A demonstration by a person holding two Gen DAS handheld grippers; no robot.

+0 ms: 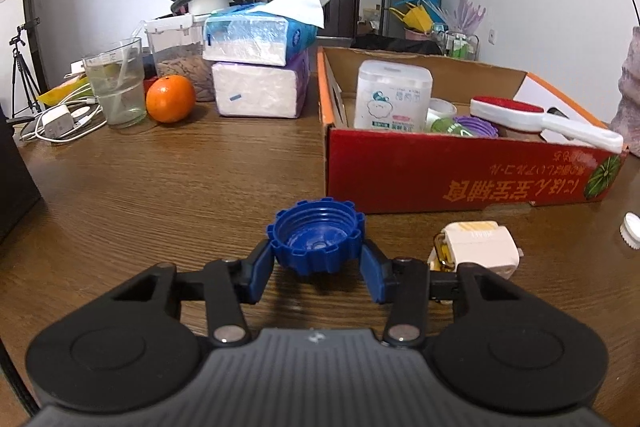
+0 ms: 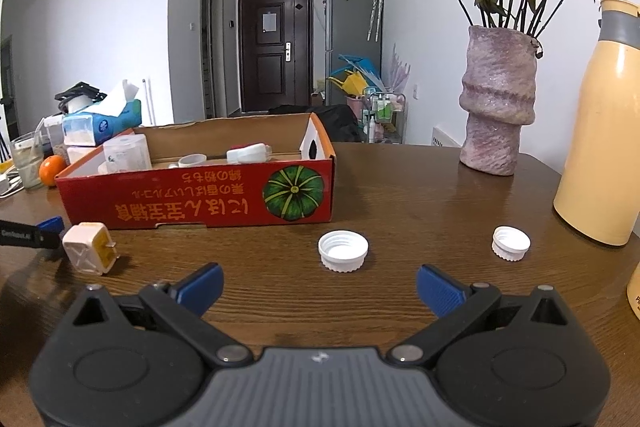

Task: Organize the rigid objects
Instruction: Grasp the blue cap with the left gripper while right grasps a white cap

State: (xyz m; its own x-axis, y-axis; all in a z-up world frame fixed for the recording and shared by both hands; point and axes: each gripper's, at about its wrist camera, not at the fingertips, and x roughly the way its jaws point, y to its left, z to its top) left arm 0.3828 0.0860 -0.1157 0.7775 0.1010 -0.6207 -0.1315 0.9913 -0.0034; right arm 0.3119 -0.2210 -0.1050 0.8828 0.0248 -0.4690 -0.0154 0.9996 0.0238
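My left gripper (image 1: pixel 318 265) is shut on a blue bottle cap (image 1: pixel 316 241), held open side up just above the wooden table. A white and yellow plug adapter (image 1: pixel 474 247) lies to its right; it also shows in the right wrist view (image 2: pixel 90 253). The red cardboard box (image 1: pixel 460 175) behind holds a white cotton-swab box (image 1: pixel 392 95), a lint brush (image 1: pixel 532 117) and lids. My right gripper (image 2: pixel 318 289) is open and empty, just short of a white cap (image 2: pixel 343 250). A second white cap (image 2: pixel 511 243) lies further right.
Stacked tissue packs (image 1: pixel 256 67), an orange (image 1: pixel 170 99), a glass (image 1: pixel 116 87) and chargers (image 1: pixel 58 123) sit at the back left. A purple vase (image 2: pixel 498 103) with dried roses and a cream thermos (image 2: pixel 604 131) stand on the right.
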